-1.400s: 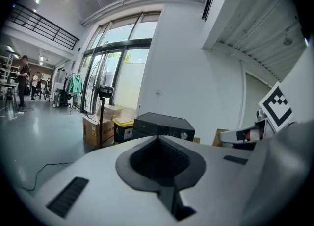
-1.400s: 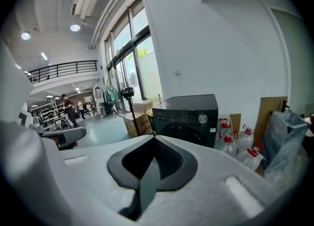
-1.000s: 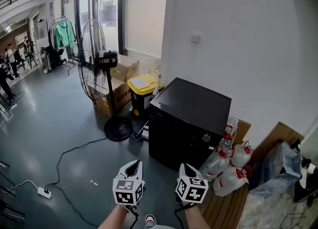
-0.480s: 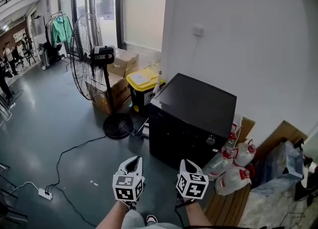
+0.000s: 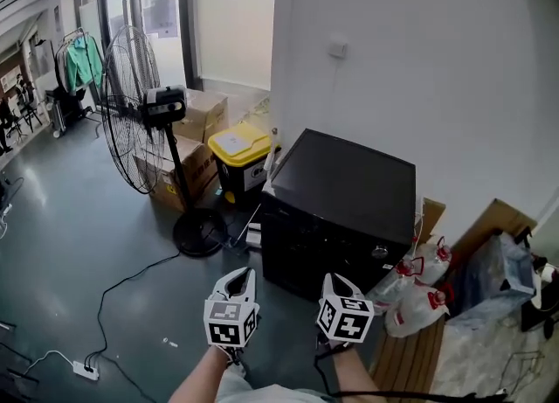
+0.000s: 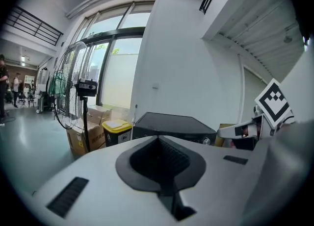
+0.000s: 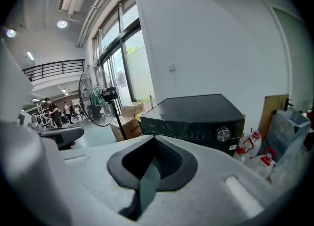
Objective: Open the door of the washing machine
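The washing machine (image 5: 336, 213) is a black box against the white wall, seen from above and in front. Its control strip carries a round knob (image 7: 223, 134). The door on its front face is hidden in every view. Both grippers are held side by side over the floor, short of the machine and not touching it. My left gripper (image 5: 237, 277) is shut with nothing in it, its pads meeting in the left gripper view (image 6: 158, 140). My right gripper (image 5: 335, 282) also looks shut and empty (image 7: 153, 140). The machine's top (image 6: 171, 122) shows beyond the left jaws.
A tall standing fan (image 5: 144, 121) stands left of the machine, with cardboard boxes (image 5: 188, 161) and a yellow-lidded bin (image 5: 240, 152) behind it. Plastic jugs with red caps (image 5: 415, 292) and wooden boards (image 5: 410, 357) lie to the right. A cable and power strip (image 5: 83, 368) run across the floor.
Both grippers have moved forward toward the washing machine, which now sits nearer and more central in the head view. Both stay shut.
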`<act>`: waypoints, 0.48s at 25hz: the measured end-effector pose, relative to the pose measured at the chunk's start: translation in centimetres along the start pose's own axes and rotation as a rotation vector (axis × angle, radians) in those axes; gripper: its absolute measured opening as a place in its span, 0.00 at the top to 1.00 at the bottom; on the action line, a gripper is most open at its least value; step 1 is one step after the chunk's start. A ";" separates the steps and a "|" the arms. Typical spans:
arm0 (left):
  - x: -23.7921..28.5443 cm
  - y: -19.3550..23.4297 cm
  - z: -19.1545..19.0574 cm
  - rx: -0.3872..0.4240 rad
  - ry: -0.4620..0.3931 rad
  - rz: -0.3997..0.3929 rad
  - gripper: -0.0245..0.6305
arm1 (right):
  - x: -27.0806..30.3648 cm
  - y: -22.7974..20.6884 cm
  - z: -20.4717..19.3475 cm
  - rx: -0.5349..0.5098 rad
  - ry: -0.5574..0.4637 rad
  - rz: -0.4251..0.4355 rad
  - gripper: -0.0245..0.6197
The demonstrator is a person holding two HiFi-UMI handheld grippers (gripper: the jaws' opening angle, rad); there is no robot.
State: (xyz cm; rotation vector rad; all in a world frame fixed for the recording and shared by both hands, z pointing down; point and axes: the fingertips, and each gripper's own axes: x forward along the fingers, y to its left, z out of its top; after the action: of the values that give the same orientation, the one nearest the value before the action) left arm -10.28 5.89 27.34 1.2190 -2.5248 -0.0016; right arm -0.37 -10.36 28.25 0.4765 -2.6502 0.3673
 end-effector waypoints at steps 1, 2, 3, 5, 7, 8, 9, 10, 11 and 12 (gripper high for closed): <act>0.6 1.0 0.5 0.010 0.002 -0.009 0.96 | 0.7 0.6 0.5 0.004 -0.003 -0.009 0.95; 1.2 2.0 1.0 0.018 0.004 -0.020 0.96 | 1.5 1.1 1.1 0.008 -0.008 -0.020 0.95; 1.8 3.0 1.4 0.026 0.007 -0.031 0.96 | 2.2 1.6 1.7 0.014 -0.016 -0.032 0.95; 3.0 4.9 2.1 0.036 0.013 -0.053 0.96 | 3.6 2.5 2.7 0.029 -0.033 -0.056 0.95; 4.3 6.7 2.7 0.046 0.022 -0.075 0.96 | 5.0 3.4 3.6 0.044 -0.043 -0.079 0.95; 4.8 7.4 3.0 0.050 0.027 -0.088 0.96 | 5.7 3.8 3.8 0.050 -0.042 -0.091 0.95; 5.4 8.1 3.2 0.053 0.034 -0.100 0.96 | 6.3 4.2 4.0 0.056 -0.039 -0.103 0.95; 5.9 8.8 3.4 0.056 0.040 -0.113 0.96 | 6.8 4.5 4.0 0.062 -0.034 -0.116 0.95; 6.5 9.5 3.6 0.057 0.046 -0.126 0.96 | 7.3 4.9 4.1 0.065 -0.028 -0.128 0.95; 7.0 10.1 3.8 0.058 0.049 -0.138 0.96 | 7.7 5.2 4.1 0.067 -0.024 -0.141 0.95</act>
State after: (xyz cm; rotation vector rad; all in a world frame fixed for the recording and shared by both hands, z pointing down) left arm -23.17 6.41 27.37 1.3970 -2.4094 0.0682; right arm -10.43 -9.06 27.16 0.6890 -2.6149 0.4100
